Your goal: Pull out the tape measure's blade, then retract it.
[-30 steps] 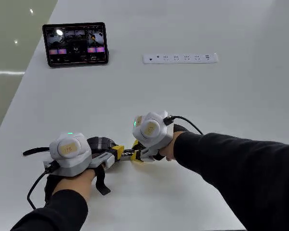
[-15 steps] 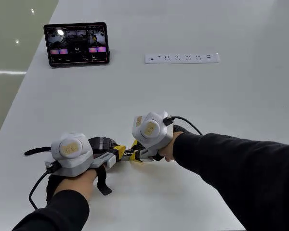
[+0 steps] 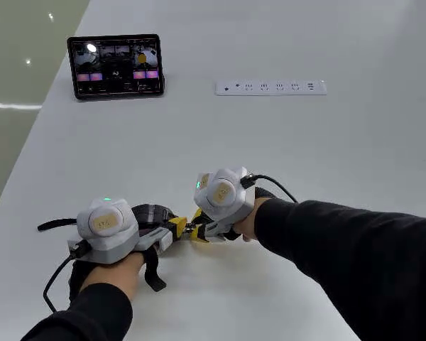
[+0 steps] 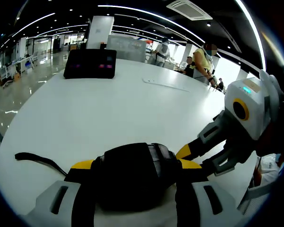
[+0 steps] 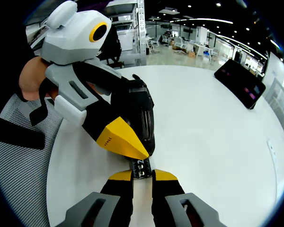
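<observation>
Over the last second we see almost nothing change. The two grippers sit as close together as before, and only the head view has drifted a little. We take that to mean the pull has barely begun, so most of the extension and the whole retraction lie ahead.

The tape measure (image 4: 132, 172) sits at the near left of the white workbench (image 3: 305, 156). The left gripper (image 3: 172, 229) has its jaws closed around the black case. Just to its right, the right gripper (image 5: 142, 177) has its jaws pressed together on the blade (image 5: 140, 166), of which only a short numbered stub shows beyond the case.

The case's mouth faces right, toward the right gripper. The blade's long axis therefore runs left to right along the near edge of the table, and we judge that a pull to the right should draw it out straight.
</observation>
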A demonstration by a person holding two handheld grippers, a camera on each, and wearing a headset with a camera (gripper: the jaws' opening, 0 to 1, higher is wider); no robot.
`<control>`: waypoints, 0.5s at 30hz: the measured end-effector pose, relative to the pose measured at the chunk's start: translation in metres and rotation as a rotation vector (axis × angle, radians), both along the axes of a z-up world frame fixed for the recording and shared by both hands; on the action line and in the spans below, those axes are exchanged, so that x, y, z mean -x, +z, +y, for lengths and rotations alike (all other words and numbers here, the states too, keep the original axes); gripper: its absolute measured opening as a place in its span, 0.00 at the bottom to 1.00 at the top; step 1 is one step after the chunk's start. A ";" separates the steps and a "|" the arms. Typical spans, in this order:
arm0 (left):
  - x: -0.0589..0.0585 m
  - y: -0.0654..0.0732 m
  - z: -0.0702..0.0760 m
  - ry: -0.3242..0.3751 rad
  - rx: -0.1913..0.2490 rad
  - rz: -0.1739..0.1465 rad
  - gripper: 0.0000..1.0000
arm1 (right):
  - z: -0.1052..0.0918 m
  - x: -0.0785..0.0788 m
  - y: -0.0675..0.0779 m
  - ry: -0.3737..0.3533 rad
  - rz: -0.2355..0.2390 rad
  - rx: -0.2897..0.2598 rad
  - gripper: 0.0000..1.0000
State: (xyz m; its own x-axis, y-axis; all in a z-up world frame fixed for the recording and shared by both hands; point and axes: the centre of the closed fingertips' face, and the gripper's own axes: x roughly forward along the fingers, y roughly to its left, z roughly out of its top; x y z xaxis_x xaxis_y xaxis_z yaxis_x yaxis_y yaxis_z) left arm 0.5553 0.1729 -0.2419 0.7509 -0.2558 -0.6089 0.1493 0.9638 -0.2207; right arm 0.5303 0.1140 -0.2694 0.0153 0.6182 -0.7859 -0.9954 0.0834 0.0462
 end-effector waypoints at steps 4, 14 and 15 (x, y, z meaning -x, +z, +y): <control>0.000 0.000 0.000 -0.001 0.001 0.001 0.64 | 0.001 0.000 0.000 0.001 0.001 -0.002 0.11; 0.000 0.000 0.000 0.001 0.003 -0.001 0.64 | 0.006 0.000 0.000 0.006 0.002 -0.004 0.11; -0.001 0.000 0.000 0.001 0.003 -0.001 0.64 | 0.006 0.000 0.000 0.006 0.002 -0.004 0.11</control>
